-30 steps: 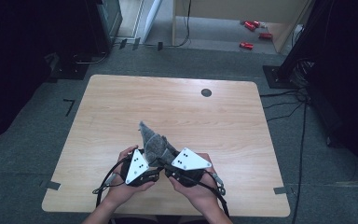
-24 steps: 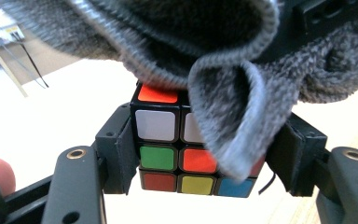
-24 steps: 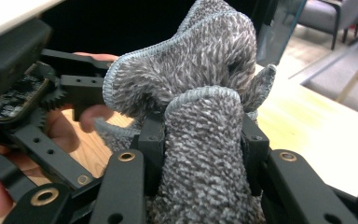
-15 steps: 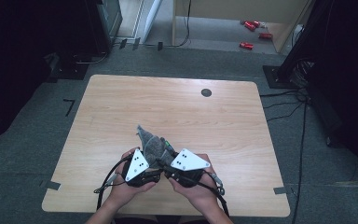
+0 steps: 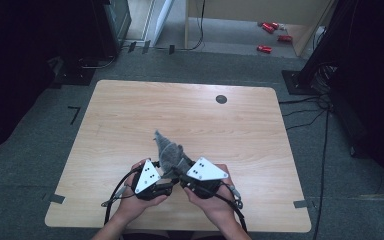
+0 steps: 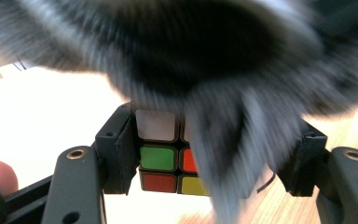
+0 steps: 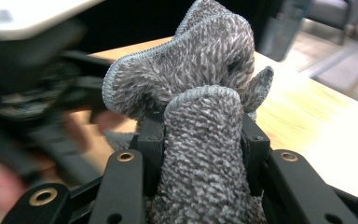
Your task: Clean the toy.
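left gripper: nearest the person, low centre of the high view, hand wrapped round its body; jaws clamped on the puzzle cube.
puzzle cube: sits square between the left jaws in the left gripper view; white, green, red, orange and yellow stickers show on the face toward the camera; held off the worktop as far as I can judge.
right gripper: just beside the left one, tips angled in toward it; jaws partly closed and gripping a bunched fold of the grey cloth.
grey cloth: fuzzy microfibre with a stitched hem; the bundle runs up between the right jaws and flops over the top; in the left gripper view it drapes blurred across the cube's top and right side.
key relation: cloth lies on and over the cube, touching it; cube is directly in front of the right jaws, where the two grippers meet. Cloth's long axis runs up and away from the right jaws toward the far side of the worktop, its peak sticking up beyond both grippers.
step, my read: wiping the cube; right hand does the rubbing, left just holds.
next move calls for: cloth pressed across a cube face while the left grip stays firm; covered faces can't be checked.
risk: cloth slipping out of the right jaws.
worktop: light wood, bare beyond the hands, a dark round grommet near the far edge.
beyond: grey floor, red items far back.
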Action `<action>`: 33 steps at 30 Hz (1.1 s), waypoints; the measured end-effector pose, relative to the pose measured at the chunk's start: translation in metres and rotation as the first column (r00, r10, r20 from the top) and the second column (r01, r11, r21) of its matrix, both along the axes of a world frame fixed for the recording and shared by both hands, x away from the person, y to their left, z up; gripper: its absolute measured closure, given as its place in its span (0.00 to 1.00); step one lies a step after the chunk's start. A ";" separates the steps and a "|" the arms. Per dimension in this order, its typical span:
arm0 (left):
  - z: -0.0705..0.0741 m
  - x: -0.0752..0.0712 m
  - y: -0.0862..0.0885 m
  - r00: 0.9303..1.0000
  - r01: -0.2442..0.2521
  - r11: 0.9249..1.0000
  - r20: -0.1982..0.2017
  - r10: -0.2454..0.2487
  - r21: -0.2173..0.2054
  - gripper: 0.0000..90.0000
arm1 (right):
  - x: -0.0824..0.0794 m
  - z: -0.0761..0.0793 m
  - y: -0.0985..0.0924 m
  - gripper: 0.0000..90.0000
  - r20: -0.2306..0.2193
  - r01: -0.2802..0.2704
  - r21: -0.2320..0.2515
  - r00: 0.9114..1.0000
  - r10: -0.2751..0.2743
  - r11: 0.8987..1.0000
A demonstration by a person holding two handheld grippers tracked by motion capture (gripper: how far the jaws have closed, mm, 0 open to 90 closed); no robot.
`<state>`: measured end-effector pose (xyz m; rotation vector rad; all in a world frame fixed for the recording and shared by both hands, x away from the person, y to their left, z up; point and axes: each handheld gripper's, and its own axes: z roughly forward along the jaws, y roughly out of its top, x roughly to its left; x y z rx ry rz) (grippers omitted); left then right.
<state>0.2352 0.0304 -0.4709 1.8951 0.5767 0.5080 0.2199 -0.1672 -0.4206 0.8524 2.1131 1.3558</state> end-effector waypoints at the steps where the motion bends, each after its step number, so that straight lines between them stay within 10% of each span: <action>1: 0.000 0.000 -0.001 1.000 0.000 1.000 -0.001 0.000 0.002 0.38 | 0.003 -0.001 -0.006 0.70 -0.014 0.031 0.006 0.999 -0.031 1.000; 10: -0.005 0.006 0.002 0.998 -0.023 1.000 -0.055 0.022 -0.009 0.38 | -0.006 -0.009 0.016 0.69 -0.013 -0.054 -0.015 0.998 0.054 0.998; 16: 0.001 0.006 0.003 1.000 -0.009 1.000 -0.025 0.009 -0.017 0.38 | 0.006 -0.003 -0.007 0.70 -0.040 0.029 0.060 0.999 -0.027 0.998; 24: -0.002 0.005 0.000 0.999 -0.005 1.000 -0.038 0.004 -0.015 0.38 | -0.005 -0.004 0.012 0.69 -0.008 -0.065 0.008 0.998 0.065 0.998; 27: 0.000 0.005 0.002 1.000 -0.010 1.000 -0.028 0.010 -0.011 0.38 | 0.004 -0.006 0.000 0.69 -0.041 -0.033 0.093 0.998 0.037 0.995; 33: -0.001 0.007 0.003 0.999 -0.014 1.000 -0.038 0.014 -0.010 0.38 | 0.004 -0.008 -0.002 0.69 -0.050 -0.023 0.093 0.998 0.027 0.995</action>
